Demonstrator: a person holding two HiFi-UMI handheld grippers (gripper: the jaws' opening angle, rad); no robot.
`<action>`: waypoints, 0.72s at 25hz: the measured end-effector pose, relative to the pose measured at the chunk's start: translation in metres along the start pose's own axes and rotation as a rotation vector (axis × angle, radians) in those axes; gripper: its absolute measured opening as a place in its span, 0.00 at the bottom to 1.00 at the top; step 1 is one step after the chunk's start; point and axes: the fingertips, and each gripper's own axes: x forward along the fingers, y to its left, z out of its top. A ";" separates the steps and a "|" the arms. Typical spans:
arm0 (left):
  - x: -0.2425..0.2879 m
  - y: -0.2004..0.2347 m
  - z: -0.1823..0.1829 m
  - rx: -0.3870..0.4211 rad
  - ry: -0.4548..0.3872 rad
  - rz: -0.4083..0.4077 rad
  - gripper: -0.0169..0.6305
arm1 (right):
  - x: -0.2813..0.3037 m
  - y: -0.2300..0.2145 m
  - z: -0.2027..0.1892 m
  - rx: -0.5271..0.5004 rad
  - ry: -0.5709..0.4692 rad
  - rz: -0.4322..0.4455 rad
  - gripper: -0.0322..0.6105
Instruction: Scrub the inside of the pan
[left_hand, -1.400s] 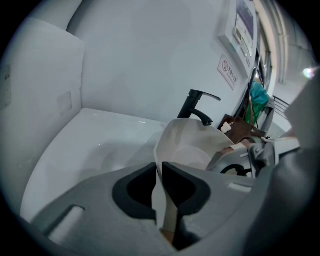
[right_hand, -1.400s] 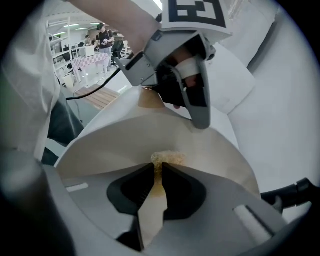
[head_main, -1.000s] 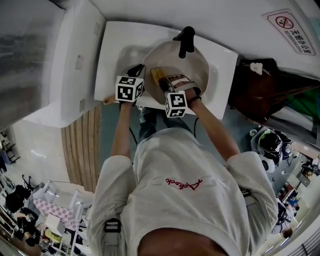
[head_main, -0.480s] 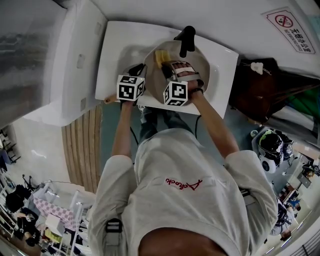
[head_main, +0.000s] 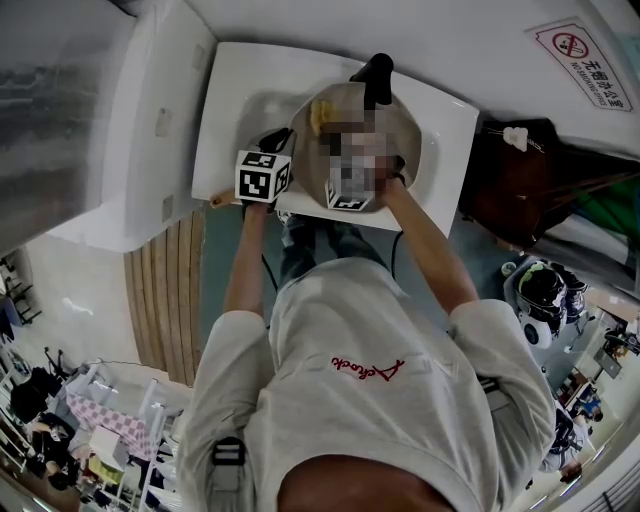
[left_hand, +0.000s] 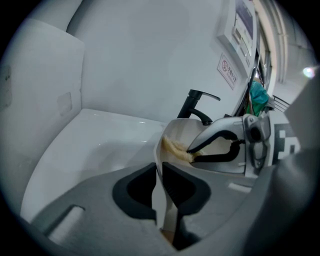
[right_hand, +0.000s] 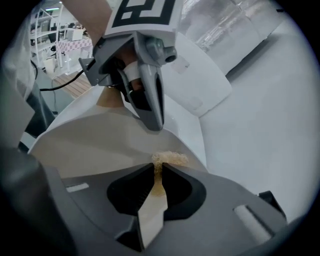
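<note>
Presently, items on hand.

Left claw (left_hand: 160, 167): clenched on the thin rim of the pan (left_hand: 186, 131), one jaw on either side of the wall.

Right claw (right_hand: 157, 172): clenched on the pale stem of the scrubber (right_hand: 170, 159). Its tan fibre tip lies against the pan's inner wall, near the far rim.

Pan: pale inside, tilted in the white sink (head_main: 240, 100), just below the black faucet (head_main: 375, 78). A brown handle end (head_main: 213, 201) pokes out past the sink's front left edge.

Both claws: close together over the basin, the left at the pan's left edge, the right inside the pan.
</note>
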 end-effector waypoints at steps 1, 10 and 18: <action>0.000 0.000 0.000 0.000 0.001 0.000 0.09 | 0.002 0.006 0.002 -0.011 -0.005 0.023 0.14; 0.001 0.000 0.000 -0.004 0.000 -0.005 0.09 | 0.004 0.072 0.006 -0.076 -0.017 0.214 0.14; 0.000 0.000 0.000 -0.002 0.000 -0.004 0.09 | -0.014 0.110 0.005 -0.162 -0.030 0.297 0.14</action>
